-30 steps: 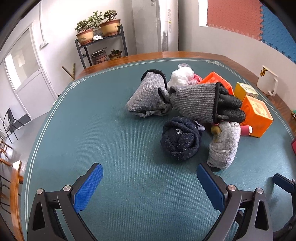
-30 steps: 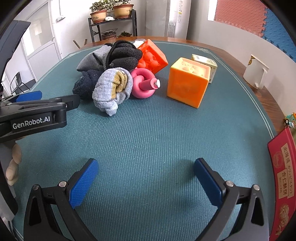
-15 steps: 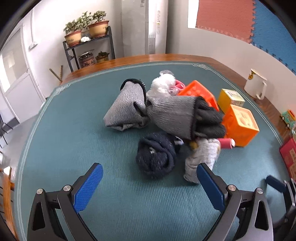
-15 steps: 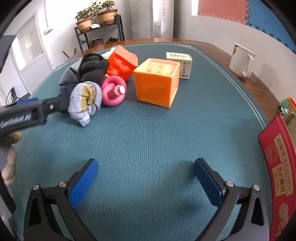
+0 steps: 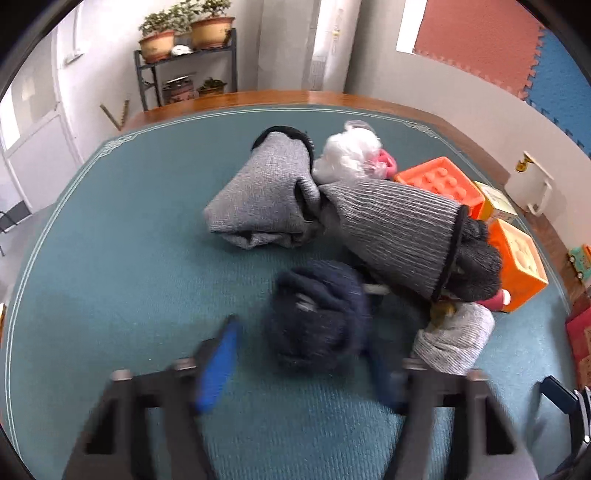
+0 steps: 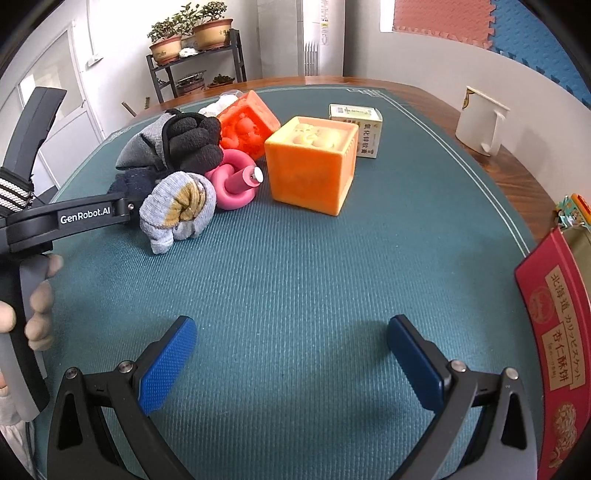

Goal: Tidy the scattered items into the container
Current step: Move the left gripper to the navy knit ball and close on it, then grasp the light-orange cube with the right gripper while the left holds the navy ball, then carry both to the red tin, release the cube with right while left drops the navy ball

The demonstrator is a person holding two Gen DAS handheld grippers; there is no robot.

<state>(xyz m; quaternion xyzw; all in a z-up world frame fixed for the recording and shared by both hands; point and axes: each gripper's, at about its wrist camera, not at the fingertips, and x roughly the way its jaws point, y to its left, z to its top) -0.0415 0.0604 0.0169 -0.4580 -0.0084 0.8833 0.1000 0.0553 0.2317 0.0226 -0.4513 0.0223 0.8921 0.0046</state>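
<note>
A teal ribbed mat (image 6: 295, 258) with a pale border line covers a wooden table (image 6: 517, 173), in a white-walled room with a black rack of potted plants (image 6: 195, 48) at the back and red and blue foam tiles (image 6: 443, 18) on the right wall. The scattered things sit bunched toward the far left of the mat in the right wrist view: a dark navy sock ball (image 5: 317, 314), a light grey rolled sock (image 6: 179, 206), two grey knit gloves (image 5: 399, 236) with black fingers, a pink ring toy (image 6: 236, 181), two orange cubes (image 6: 310, 162), a white fluffy bundle (image 5: 349, 153) and a small carton (image 6: 356, 125). The nearer glove's long axis runs from the heap's middle toward the right, black fingers pointing right in the left wrist view. The left gripper (image 5: 303, 354) is blurred by motion; its jaws are closing with the navy sock ball between the blue pads, and whether they yet press on it is hard to make out. The right gripper (image 6: 291, 354) hovers wide open above bare mat, holding nothing. A white mug (image 6: 480, 122) stands on bare wood, and a red tin (image 6: 557, 332) is cut off at the right edge. A person's fingers (image 6: 37, 306) show on the left tool's handle; the navy sock is mostly hidden in that view.
</note>
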